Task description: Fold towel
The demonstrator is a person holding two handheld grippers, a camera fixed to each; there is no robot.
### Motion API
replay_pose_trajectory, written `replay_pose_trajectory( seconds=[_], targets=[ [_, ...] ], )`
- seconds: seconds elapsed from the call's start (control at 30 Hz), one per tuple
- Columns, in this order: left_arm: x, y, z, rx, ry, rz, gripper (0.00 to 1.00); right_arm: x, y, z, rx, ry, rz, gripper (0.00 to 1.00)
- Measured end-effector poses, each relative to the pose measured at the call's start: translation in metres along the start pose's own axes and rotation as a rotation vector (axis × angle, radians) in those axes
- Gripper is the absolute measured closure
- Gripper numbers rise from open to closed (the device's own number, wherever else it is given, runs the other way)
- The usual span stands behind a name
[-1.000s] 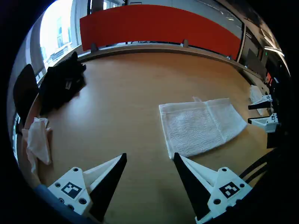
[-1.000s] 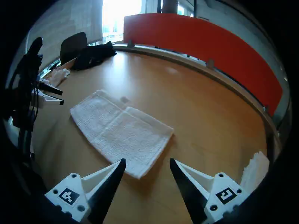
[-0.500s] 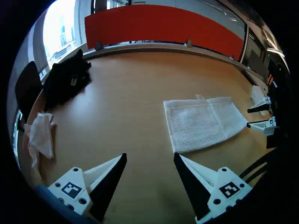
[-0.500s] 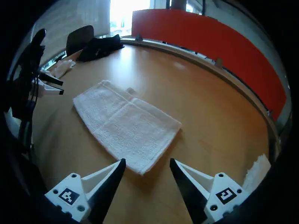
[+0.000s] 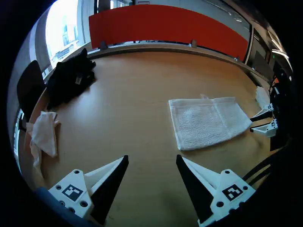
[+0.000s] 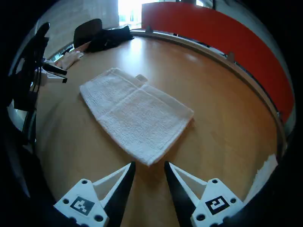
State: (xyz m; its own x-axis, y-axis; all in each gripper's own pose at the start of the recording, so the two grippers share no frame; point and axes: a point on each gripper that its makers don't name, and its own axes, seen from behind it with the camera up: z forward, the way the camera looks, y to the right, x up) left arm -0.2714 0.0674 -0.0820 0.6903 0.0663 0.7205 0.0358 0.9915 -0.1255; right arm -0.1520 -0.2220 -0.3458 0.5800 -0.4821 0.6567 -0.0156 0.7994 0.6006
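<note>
- Over on the right of the wooden table (image 5: 125,94), in the left gripper view, the towel (image 5: 206,121) lies flat. The left gripper (image 5: 151,157) is well apart from it, jaws spread wide and empty. The right gripper (image 5: 251,125) is partly cut off at the edge.
- Low in the right gripper view, that gripper's jaws stand a narrow gap apart, holding nothing, with the towel's near corner just at the tips. It looks set to take the corner, and next it must pinch it. The towel's layers are hard to make out.
</note>
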Motion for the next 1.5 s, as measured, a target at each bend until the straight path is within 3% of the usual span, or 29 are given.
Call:
replay_pose_trajectory(
  seconds=[0.53,0.97,1.5],
  targets=[
    [0.000,-0.004,-0.004,0.005,0.003,0.017,0.07,-0.002,0.004,-0.002,0.036,-0.024,-0.036,0.95],
    [0.003,-0.010,-0.007,0.016,0.010,0.008,0.07,0.018,0.016,-0.018,-0.003,0.016,-0.070,0.96],
    [0.008,-0.011,-0.010,0.021,0.027,0.000,0.07,0.087,0.049,-0.076,-0.140,0.140,-0.181,0.96]
  ],
)
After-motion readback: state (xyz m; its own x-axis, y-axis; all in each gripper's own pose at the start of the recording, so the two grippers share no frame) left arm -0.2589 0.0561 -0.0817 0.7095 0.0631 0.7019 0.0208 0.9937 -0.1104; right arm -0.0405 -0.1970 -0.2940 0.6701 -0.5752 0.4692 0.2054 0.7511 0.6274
